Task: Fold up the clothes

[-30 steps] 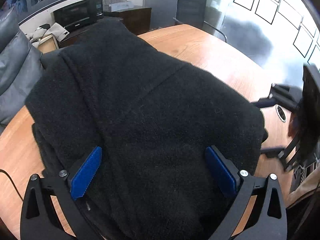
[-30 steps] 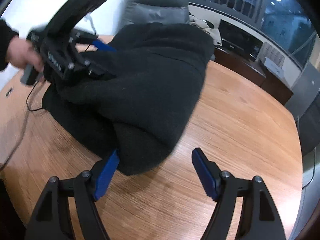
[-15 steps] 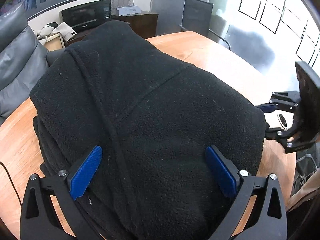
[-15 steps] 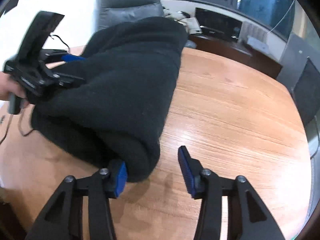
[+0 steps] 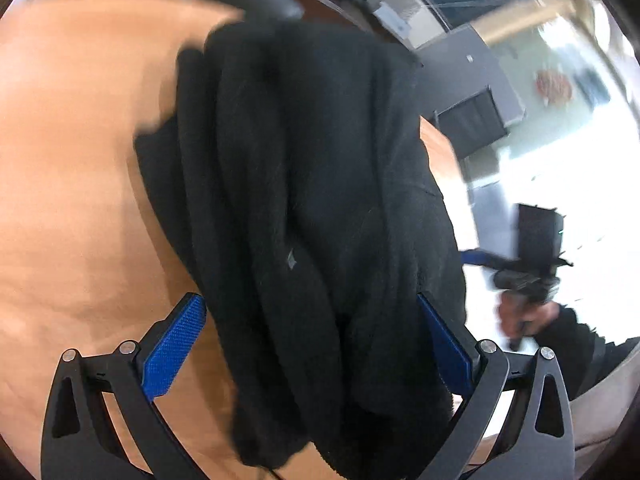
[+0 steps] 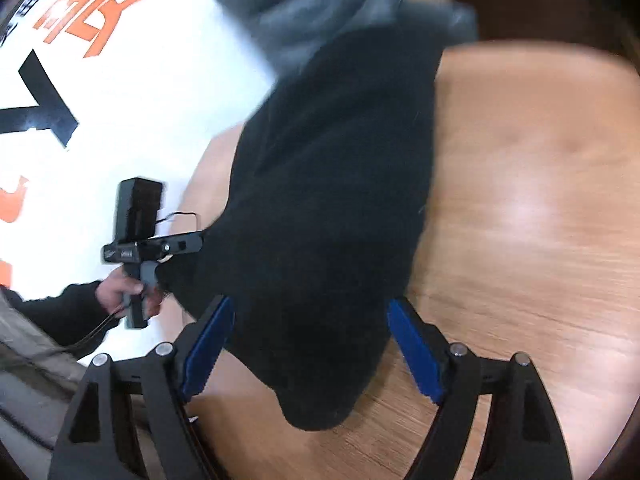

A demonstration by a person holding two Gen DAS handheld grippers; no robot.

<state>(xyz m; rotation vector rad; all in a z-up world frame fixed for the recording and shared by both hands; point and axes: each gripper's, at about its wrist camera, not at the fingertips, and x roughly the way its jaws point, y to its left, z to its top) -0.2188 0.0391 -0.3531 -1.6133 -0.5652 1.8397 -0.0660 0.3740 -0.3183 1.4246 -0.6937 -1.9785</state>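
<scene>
A folded black fleece garment (image 5: 312, 208) lies bunched on the round wooden table (image 5: 72, 184); it also shows in the right wrist view (image 6: 332, 216). My left gripper (image 5: 316, 344) is open, its blue pads on either side of the garment's near end. My right gripper (image 6: 312, 348) is open and straddles the garment's other end, pads beside the cloth. Each gripper shows in the other's view: the right one at the right (image 5: 532, 268), the left one at the left (image 6: 140, 236). Both views are blurred.
A grey leather chair (image 6: 320, 12) stands beyond the table. A white wall with orange and black lettering (image 6: 80, 40) is at the left of the right wrist view. A dark office chair (image 5: 476, 120) and bright floor lie past the table's far edge.
Both cameras have swung sharply, so the garment now runs lengthwise between each pair of jaws. The right gripper has moved over the garment's end. Both stay open.
</scene>
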